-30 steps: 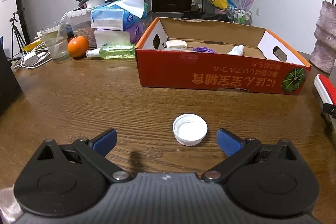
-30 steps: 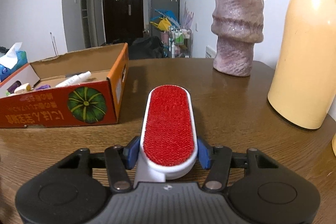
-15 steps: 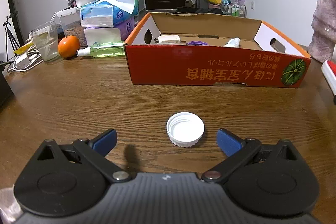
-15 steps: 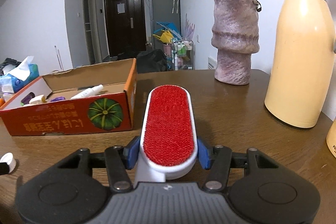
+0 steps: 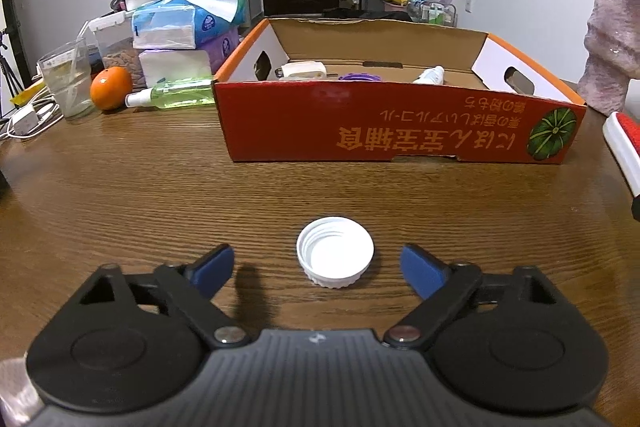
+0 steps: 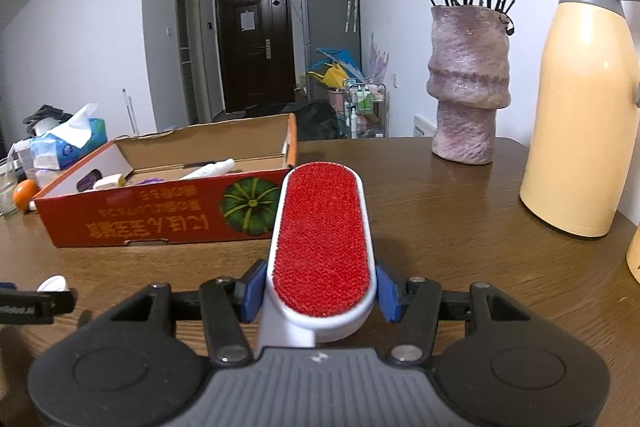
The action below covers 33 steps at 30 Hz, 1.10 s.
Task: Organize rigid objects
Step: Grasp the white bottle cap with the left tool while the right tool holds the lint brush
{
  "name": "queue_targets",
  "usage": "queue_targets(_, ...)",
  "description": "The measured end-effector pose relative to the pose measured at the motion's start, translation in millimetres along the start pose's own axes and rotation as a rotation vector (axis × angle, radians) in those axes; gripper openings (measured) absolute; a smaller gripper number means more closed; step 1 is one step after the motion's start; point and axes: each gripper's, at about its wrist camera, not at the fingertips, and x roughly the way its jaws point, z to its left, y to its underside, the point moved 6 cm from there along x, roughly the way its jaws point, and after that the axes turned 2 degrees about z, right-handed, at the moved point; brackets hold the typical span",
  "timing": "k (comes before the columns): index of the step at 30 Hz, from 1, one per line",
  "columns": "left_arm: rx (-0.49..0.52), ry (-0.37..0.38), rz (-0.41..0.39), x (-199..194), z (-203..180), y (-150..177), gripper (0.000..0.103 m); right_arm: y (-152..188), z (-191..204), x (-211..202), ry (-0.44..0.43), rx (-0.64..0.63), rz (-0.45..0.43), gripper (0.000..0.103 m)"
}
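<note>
A white bottle cap (image 5: 335,251) lies open side up on the wooden table, between the blue fingertips of my open left gripper (image 5: 318,267). My right gripper (image 6: 320,295) is shut on a red-and-white lint brush (image 6: 322,243) and holds it above the table. The brush also shows at the right edge of the left wrist view (image 5: 624,143). An orange cardboard box (image 5: 400,131) stands beyond the cap; in it are a white plug, a purple ring and a small white bottle. In the right wrist view the box (image 6: 168,215) is to the left of the brush.
Tissue packs (image 5: 188,27), an orange (image 5: 111,87), a green spray bottle (image 5: 176,97) and a glass (image 5: 68,83) stand at the back left. A pink vase (image 6: 468,87) and a cream thermos jug (image 6: 580,107) stand at the right.
My right gripper has lifted the lint brush higher above the table. The left gripper has shifted slightly, so the cap sits more centred between its fingers; it stays open.
</note>
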Motion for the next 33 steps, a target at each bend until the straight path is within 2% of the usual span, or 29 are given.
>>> queue_targets(1, 0.001, 0.003, 0.003, 1, 0, 0, 0.084, 1, 2, -1, -0.003, -0.003, 0.0, 0.055)
queue_targets(6, 0.011, 0.028, 0.006, 2, -4, 0, 0.052, 4, 12, -6, -0.013, -0.011, 0.0, 0.055)
queue_targets(9, 0.014, 0.045, 0.003, 1, -6, 0, 0.042, 7, 16, -8, -0.019, -0.013, 0.001, 0.055)
queue_targets(33, 0.037, 0.086, -0.088, -30, -12, -5, 0.042, 15, 43, -26, -0.053, -0.005, -0.009, 0.055)
